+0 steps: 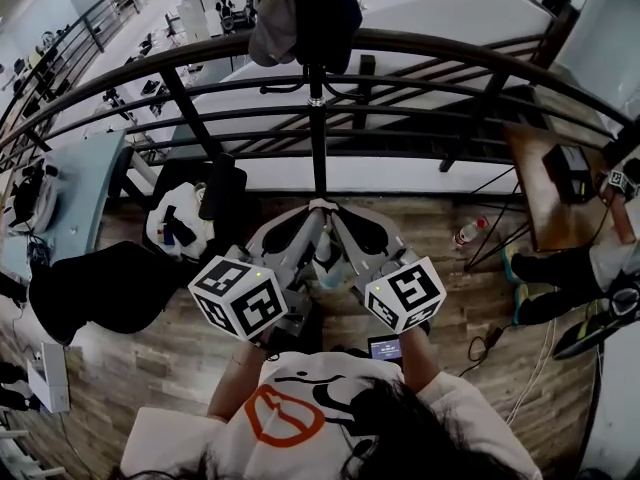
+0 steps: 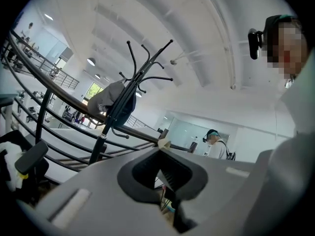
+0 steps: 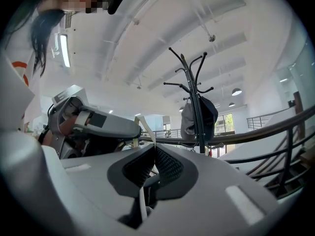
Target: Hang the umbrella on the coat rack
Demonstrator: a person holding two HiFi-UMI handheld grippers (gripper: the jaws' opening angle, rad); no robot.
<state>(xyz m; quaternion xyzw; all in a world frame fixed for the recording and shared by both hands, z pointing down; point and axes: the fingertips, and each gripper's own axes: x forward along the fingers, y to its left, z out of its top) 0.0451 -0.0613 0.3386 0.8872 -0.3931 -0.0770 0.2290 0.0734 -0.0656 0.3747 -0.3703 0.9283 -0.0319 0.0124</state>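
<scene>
The black coat rack (image 1: 318, 138) stands straight ahead at the railing, with a grey cap (image 1: 272, 23) and a dark bag (image 1: 332, 13) on its hooks. It also shows in the left gripper view (image 2: 112, 119) and in the right gripper view (image 3: 198, 117). My left gripper (image 1: 314, 209) and right gripper (image 1: 332, 209) meet tip to tip just before the pole's foot. Both are shut on a cream strap (image 3: 145, 127), whose end pokes out of the left jaws (image 2: 164, 143). The pale blue umbrella (image 1: 327, 266) hangs below the two grippers, mostly hidden by them.
A curved black railing (image 1: 200, 50) runs behind the rack. A black chair (image 1: 205, 203) with a bag stands on the left, and a wooden table (image 1: 545, 193) on the right. A person (image 1: 575, 268) sits near the table. A bottle (image 1: 468, 232) lies on the floor.
</scene>
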